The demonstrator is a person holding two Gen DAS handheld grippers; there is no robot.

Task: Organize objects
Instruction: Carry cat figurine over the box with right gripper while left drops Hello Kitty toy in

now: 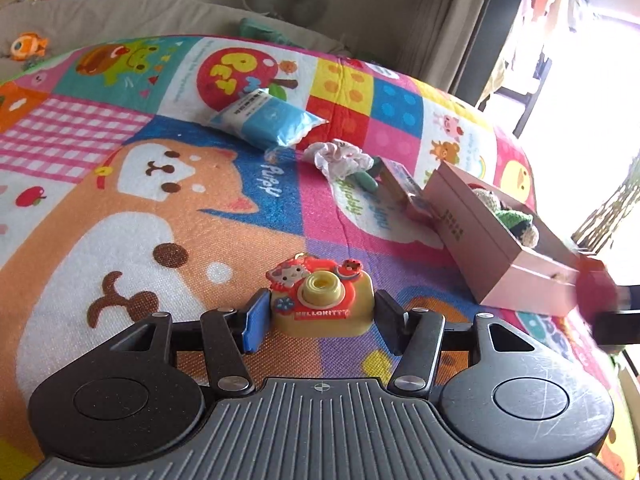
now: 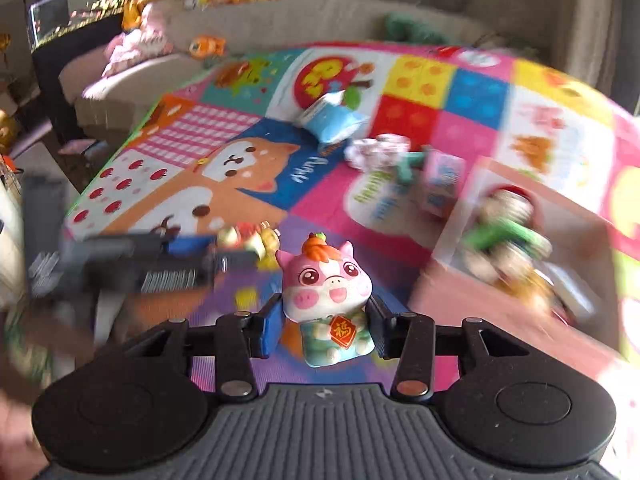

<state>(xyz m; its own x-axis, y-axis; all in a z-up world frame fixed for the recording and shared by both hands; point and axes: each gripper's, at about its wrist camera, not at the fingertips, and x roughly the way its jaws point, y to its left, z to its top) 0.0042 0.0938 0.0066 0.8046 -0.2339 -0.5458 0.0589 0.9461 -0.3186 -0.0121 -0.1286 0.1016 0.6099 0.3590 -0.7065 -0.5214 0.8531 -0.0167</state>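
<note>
Between the pads of the left gripper, a yellow-and-red Hello Kitty toy camera is clamped at both sides, with the play mat beneath it. The right gripper is closed on a pink pig figurine, held upright. Beyond, to the right, a pink box holds crocheted toys. Farther out lie a white scrunchie and a blue tissue pack.
</note>
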